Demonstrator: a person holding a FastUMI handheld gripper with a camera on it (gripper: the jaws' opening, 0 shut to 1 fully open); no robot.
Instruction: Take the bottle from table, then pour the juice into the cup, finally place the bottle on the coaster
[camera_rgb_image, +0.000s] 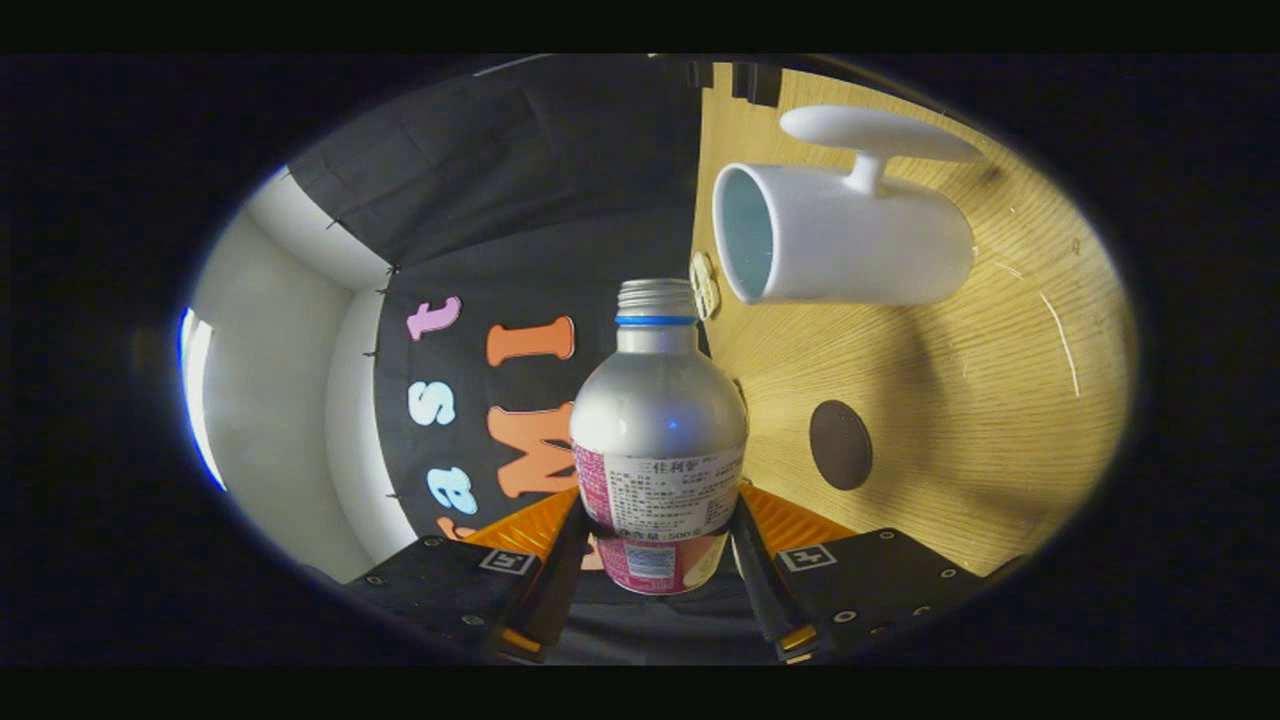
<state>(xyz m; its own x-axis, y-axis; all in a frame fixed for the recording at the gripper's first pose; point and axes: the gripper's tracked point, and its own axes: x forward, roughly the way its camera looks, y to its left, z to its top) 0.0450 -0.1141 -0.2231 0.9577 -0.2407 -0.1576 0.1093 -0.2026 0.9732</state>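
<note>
Item: aluminium bottle (659, 430), silver shoulder, threaded neck with blue ring, printed label round the lower body. Held in the gripper (659, 545), both fingers pressed against the label band, jaws closed to the bottle's width. The whole view is rolled sideways, bottle neck pointing toward the white mug (840, 245) on the wooden desk (980, 420). Dark round coaster (840, 444) lies beside the bottle, apart from the mug. Handling, judged: rigid, smooth metal, likely slippery; liquid weight shifts when tilted; label band is the soundest hold.
</note>
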